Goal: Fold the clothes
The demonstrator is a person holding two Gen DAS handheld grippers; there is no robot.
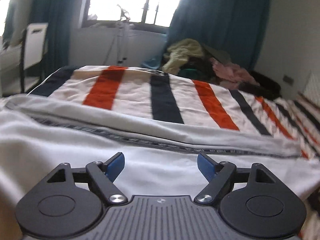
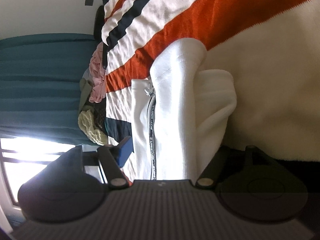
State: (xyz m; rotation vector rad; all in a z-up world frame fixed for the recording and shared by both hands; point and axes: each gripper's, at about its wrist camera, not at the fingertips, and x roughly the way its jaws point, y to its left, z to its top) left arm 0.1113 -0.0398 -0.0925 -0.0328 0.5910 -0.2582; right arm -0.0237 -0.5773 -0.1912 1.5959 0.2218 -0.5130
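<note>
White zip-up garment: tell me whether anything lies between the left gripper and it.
Nothing visible does. The left gripper hangs with its jaws apart directly over the white zip-up garment, bare white fabric between the blue pads. The pile of other clothes sits far off, at the far end of the striped blanket.

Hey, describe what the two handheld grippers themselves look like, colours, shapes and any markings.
Both match. The left gripper has black angular finger arms tipped with blue ribbed pads, silver pivot screws, two round black discs, and a grey ridged body with a small round emblem. The right gripper shows the same grey ridged body and black discs; one blue pad is visible, the other hidden behind white cloth. No cables or sleeves visible.
</note>
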